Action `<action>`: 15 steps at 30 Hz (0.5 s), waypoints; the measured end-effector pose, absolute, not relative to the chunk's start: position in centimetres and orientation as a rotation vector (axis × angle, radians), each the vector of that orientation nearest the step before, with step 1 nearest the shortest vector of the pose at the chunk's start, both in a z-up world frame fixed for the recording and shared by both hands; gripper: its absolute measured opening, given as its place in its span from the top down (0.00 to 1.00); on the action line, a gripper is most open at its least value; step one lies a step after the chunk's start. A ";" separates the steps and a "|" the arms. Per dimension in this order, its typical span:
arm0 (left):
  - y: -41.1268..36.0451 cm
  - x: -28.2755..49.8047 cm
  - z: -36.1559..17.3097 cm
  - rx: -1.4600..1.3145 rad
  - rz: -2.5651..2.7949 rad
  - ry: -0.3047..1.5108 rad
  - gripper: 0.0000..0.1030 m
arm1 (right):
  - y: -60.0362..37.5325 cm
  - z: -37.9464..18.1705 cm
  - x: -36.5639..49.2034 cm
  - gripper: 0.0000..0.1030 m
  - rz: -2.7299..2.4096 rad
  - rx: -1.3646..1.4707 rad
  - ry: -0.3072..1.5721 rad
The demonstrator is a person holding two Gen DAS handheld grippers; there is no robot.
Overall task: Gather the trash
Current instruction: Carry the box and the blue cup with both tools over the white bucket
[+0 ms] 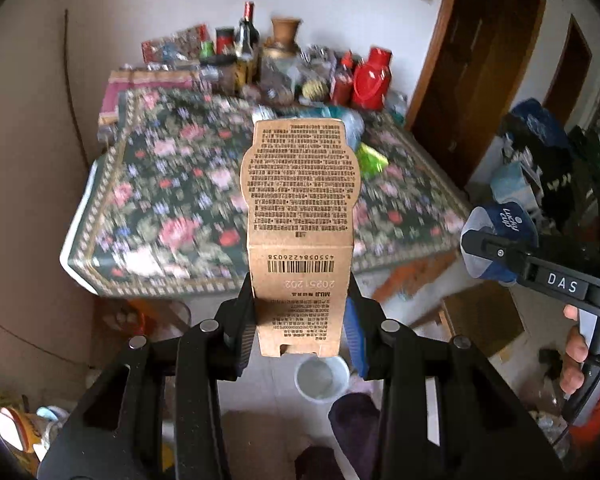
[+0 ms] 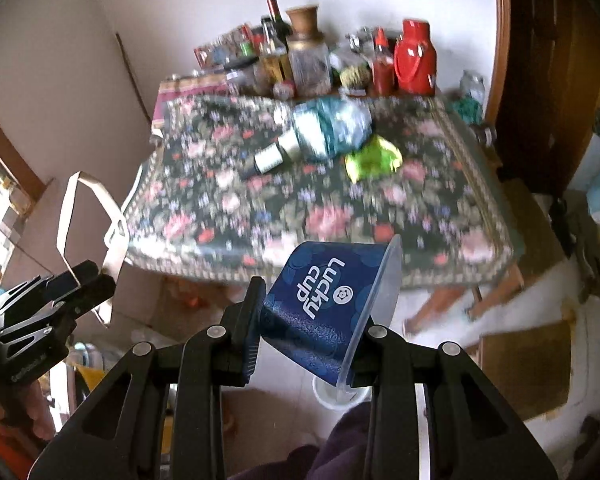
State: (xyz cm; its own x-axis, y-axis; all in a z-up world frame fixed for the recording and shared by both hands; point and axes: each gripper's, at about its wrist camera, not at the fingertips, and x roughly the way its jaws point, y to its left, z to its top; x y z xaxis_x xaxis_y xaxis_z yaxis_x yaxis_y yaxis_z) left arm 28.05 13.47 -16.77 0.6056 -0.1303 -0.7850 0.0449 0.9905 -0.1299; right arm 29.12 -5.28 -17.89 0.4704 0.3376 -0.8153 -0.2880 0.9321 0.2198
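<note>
My left gripper [image 1: 300, 312] is shut on a flattened brown cardboard package [image 1: 300, 216] with printed text and a barcode, held upright in front of the table. My right gripper [image 2: 312, 320] is shut on a crushed blue "Lucky cup" paper cup [image 2: 324, 300]; it also shows in the left wrist view [image 1: 500, 232]. On the floral tablecloth [image 2: 228, 208] lie a crushed clear plastic bottle with a teal label [image 2: 320, 128] and a green wrapper [image 2: 374, 158]. The cardboard package also shows edge-on at the left of the right wrist view [image 2: 88, 220].
Bottles, jars, a clay vase [image 1: 285, 32] and a red thermos [image 2: 414, 60] crowd the table's far edge. A white bucket [image 1: 322, 378] stands on the floor below the grippers. A brown door [image 1: 480, 60] is at the right, cardboard [image 2: 524, 368] on the floor.
</note>
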 end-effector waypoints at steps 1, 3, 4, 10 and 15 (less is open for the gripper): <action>13.3 27.9 -17.2 -0.105 -0.107 0.928 0.62 | -5.4 -18.4 28.8 0.72 0.382 0.051 1.024; 12.6 27.3 -18.7 -0.112 -0.116 0.969 0.63 | -5.6 -19.5 28.0 0.72 0.379 0.042 1.050; 12.4 27.2 -19.3 -0.114 -0.117 0.982 0.63 | -5.9 -20.3 27.8 0.72 0.379 0.038 1.068; 10.2 27.0 -25.4 -0.118 -0.119 1.109 0.63 | -7.2 -25.8 27.3 0.72 0.382 0.042 1.176; 8.1 27.7 -31.8 -0.137 -0.122 1.210 0.62 | -8.2 -31.7 27.9 0.72 0.389 0.026 1.268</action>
